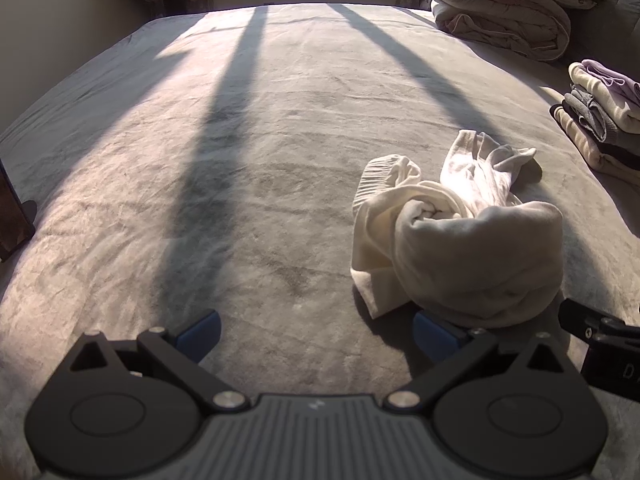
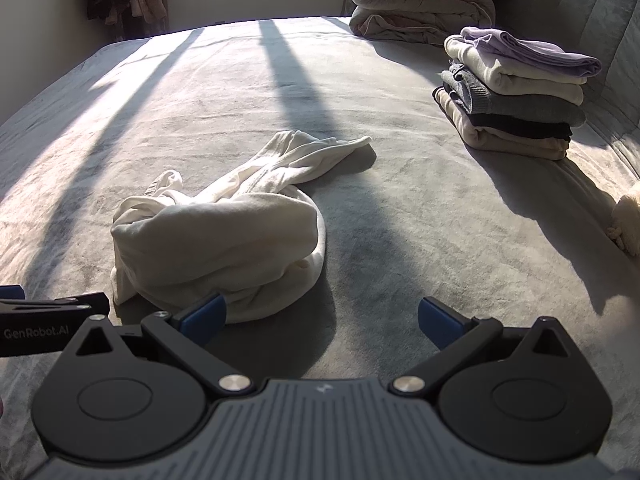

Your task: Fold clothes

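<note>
In the left wrist view, the bed (image 1: 200,160) lies bare across the whole left and middle of the frame, open from the near edge to the far edge. The crumpled garment (image 1: 460,240) fills the lower right, just ahead of the left gripper (image 1: 316,332), whose jaws are spread wide. In the right wrist view, bare bed runs up the middle and lower right of the frame, ahead of the spread right gripper (image 2: 322,318). The stack (image 2: 516,92) blocks the upper right, the quilt (image 2: 420,0) the top behind it, with a narrow gap between them.
</note>
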Demonstrator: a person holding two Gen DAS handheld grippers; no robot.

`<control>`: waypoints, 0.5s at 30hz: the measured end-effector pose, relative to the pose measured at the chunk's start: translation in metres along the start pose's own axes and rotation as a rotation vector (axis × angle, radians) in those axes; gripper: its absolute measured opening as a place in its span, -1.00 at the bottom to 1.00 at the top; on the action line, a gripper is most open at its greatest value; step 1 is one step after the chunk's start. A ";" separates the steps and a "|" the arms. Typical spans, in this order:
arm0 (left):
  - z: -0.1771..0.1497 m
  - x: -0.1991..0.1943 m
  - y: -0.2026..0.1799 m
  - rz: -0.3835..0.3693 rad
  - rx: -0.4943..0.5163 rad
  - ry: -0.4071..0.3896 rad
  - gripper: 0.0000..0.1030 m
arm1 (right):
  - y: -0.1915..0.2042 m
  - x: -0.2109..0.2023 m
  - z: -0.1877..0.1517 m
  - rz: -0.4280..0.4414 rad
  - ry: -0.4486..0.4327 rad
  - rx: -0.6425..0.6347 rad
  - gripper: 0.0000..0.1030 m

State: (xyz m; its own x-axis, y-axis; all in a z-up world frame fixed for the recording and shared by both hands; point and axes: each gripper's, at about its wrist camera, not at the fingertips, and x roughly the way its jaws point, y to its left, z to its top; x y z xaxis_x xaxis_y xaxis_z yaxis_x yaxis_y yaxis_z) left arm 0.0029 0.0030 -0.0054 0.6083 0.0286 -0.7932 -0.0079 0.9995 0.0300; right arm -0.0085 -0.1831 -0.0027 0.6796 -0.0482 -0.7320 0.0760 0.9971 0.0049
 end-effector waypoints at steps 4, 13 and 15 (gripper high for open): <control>0.000 0.000 0.001 0.000 -0.004 0.002 0.99 | 0.000 0.001 0.000 0.004 0.002 0.001 1.00; 0.002 0.002 0.002 -0.005 -0.011 0.014 0.99 | 0.000 0.002 0.000 0.004 0.011 0.005 1.00; 0.002 0.003 0.003 -0.008 -0.015 0.018 0.99 | 0.000 0.002 0.000 0.007 0.012 0.007 1.00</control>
State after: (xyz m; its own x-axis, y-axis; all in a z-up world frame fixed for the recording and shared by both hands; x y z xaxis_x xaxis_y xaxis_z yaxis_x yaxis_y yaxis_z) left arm 0.0063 0.0061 -0.0064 0.5942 0.0202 -0.8041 -0.0147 0.9998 0.0143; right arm -0.0069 -0.1834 -0.0044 0.6713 -0.0408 -0.7400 0.0763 0.9970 0.0143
